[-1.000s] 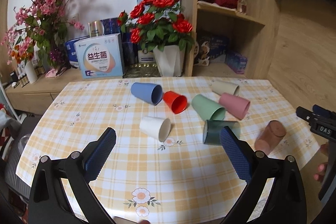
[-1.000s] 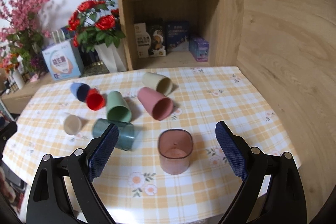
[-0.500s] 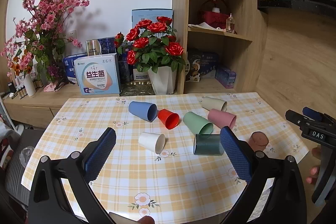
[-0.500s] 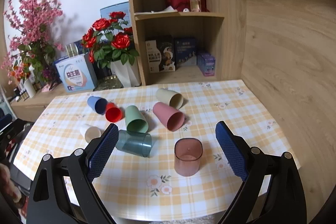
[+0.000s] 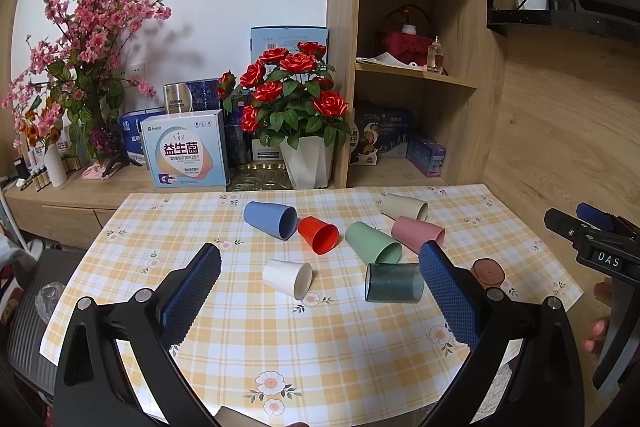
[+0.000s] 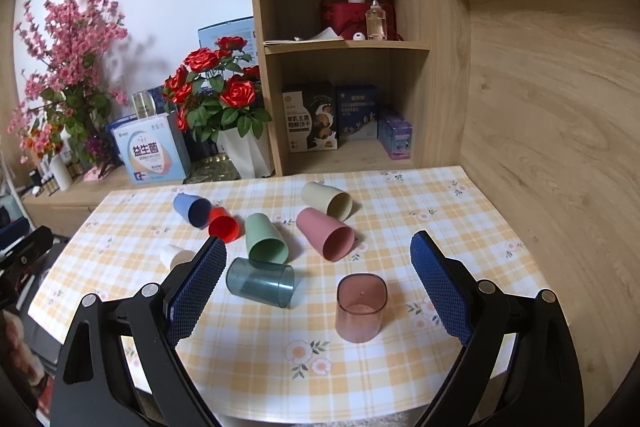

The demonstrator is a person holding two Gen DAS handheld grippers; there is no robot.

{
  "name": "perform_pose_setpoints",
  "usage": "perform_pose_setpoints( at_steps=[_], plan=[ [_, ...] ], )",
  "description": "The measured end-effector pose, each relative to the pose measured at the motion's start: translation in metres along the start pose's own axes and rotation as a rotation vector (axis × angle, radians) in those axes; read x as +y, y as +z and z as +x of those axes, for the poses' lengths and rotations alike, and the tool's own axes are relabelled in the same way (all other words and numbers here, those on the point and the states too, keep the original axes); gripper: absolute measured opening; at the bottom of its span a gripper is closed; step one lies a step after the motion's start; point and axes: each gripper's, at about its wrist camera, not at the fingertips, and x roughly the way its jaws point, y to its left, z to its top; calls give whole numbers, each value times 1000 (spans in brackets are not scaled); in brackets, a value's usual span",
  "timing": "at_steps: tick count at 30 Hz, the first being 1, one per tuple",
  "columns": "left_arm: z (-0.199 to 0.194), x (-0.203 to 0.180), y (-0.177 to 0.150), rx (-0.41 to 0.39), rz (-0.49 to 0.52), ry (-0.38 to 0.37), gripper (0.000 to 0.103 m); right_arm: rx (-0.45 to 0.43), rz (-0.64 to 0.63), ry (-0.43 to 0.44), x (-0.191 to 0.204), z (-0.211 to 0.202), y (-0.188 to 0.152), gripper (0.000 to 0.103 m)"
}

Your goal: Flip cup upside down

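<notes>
Both the right claw [image 6: 316, 281] and left claw [image 5: 320, 291] hang released and empty above the worktop [image 6: 400, 379], near the brown cup [image 6: 361, 307], apparently already inverted, while seven cups beyond lie sideways awaiting flipping.

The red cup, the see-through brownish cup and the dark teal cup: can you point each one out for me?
red cup [image 5: 320, 235]: left wrist view, on its outer side wall.
brownish cup [image 6: 360, 311]: right wrist view, on its translucent front wall.
dark teal cup [image 6: 258, 282]: right wrist view, on its side as it lies.
</notes>
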Motion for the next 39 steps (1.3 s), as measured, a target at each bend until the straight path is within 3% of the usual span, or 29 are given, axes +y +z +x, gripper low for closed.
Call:
perform_pose_setpoints(
  at_steps=[39],
  plan=[
    [-13,6,7,-19,3,14,97,-16,-7,2,3,-6,5,90]
  ],
)
